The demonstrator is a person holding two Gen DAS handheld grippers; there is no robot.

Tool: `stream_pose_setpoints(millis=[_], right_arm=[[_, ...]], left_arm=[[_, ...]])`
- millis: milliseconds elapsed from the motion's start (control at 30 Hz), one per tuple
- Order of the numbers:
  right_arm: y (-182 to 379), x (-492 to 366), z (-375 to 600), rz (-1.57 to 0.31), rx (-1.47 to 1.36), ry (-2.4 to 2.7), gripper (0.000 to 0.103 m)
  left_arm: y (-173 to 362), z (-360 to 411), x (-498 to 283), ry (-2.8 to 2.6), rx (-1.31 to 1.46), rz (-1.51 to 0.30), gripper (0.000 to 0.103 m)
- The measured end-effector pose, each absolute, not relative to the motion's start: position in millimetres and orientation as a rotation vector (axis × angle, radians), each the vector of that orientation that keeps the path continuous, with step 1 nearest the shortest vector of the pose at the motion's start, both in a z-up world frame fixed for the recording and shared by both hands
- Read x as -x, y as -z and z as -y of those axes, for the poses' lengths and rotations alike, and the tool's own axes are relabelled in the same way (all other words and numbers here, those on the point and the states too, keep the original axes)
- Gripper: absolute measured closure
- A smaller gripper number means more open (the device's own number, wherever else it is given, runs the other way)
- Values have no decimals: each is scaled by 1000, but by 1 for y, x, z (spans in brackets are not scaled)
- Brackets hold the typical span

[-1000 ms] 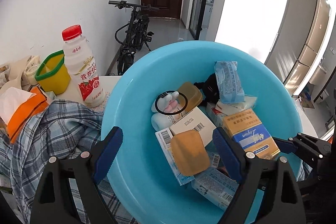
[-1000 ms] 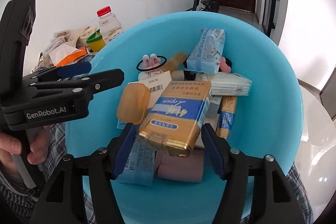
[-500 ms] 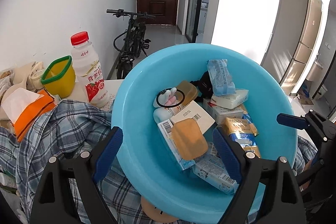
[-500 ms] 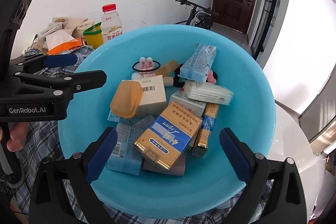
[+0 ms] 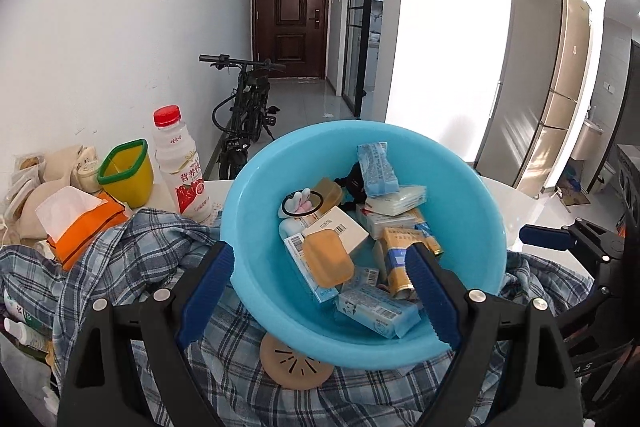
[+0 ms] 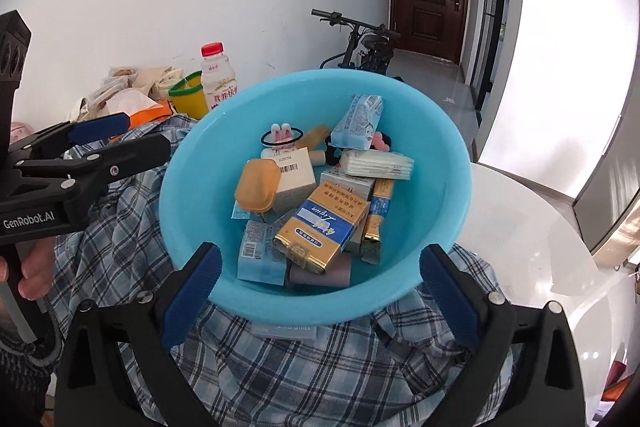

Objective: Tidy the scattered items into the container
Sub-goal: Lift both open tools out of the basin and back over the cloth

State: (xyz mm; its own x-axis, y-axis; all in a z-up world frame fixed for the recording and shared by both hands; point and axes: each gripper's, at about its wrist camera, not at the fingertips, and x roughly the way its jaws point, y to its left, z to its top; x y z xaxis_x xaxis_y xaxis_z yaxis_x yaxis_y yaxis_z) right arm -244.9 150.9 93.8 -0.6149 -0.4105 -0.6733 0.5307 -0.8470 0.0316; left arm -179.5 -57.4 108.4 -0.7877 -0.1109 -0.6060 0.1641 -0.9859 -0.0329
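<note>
Blue basin (image 6: 432, 155) rim | plaid cloth (image 6: 320, 367) around | both grippers wide

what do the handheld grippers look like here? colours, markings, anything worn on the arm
Both are the same build: matte black plastic frames with two long fingers, each tipped with a ridged blue pad, and silver screw heads at the joints. The left gripper, seen side-on from the right wrist view, carries white "GenRobot.AI" lettering on its body. A dark grey knit cuff shows at the wrist holding it.
</note>
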Motion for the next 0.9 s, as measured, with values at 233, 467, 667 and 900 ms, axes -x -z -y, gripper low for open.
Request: stream_pose_setpoints(millis=[233, 467, 667, 900], right_arm=[[-120, 192, -177, -158, -895, 2468, 1], [-125, 164, -186, -142, -877, 2463, 1], [-138, 141, -203, -83, -809, 2507, 1], [-143, 111, -219, -61, -717, 2590, 1]], left_arm=[[-127, 19, 136, 2894, -981, -53, 0], [-138, -3, 102, 2911, -935, -37, 1], [-148, -5, 73, 2936, -860, -50, 1], [-138, -9, 39, 3000, -924, -73, 0]])
